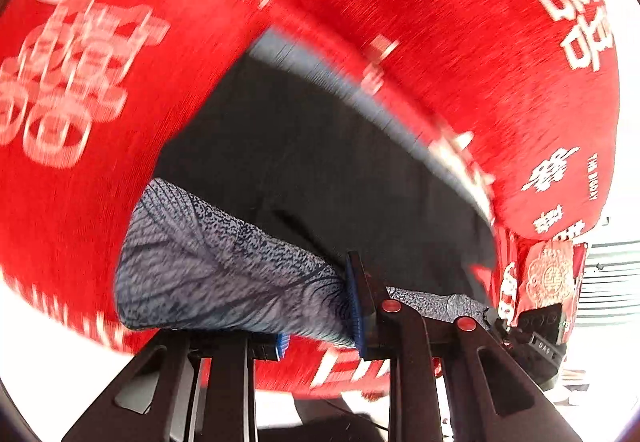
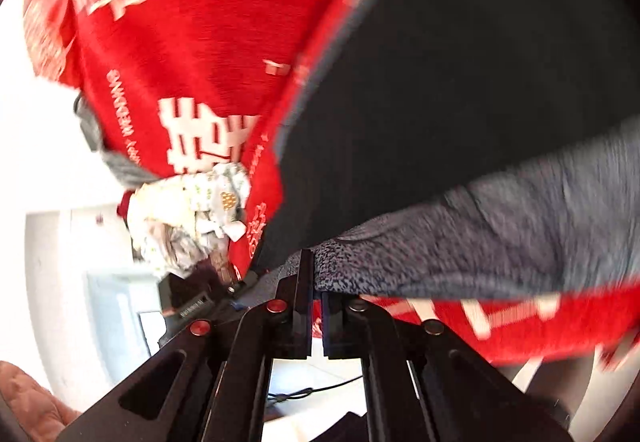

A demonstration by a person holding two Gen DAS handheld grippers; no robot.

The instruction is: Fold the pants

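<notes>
A: Left gripper (image 1: pixel 320 326) clamped on the pants (image 1: pixel 224 274), a bunched grey, dark-speckled fold pinched between the 2 blue-padded fingers (image 1: pixel 356 306). Fabric fanning out ahead of the jaws, to the left, above the red cloth (image 1: pixel 80 201).

B: Right gripper (image 2: pixel 316 302) pressed nearly closed, only a thin slit between the 2 fingers (image 2: pixel 300 298). Same grey speckled pants (image 2: pixel 460 254) caught at the fingertips, edge sitting right in the slit, rest stretching off to the right.

A: Dark inner side of the pants (image 1: pixel 320 161) spread wide across the middle of the left view. Blurred all over.

B: Same dark stretch (image 2: pixel 460 101) filling the upper right of the right view. Red cloth (image 2: pixel 192 41) with white characters behind and below, draped over a raised surface.

A: Other gripper (image 1: pixel 536 338) at the far right of the left view, beside a red and gold patterned piece (image 1: pixel 550 274).

B: Crumpled white patterned cloth (image 2: pixel 188 217) lying at the edge of the red cloth, left of the right gripper. Black cable (image 2: pixel 312 394) on the pale floor (image 2: pixel 304 370) below, between the gripper arms. Pink quilted fabric (image 2: pixel 28 398) in the lower left corner.
</notes>
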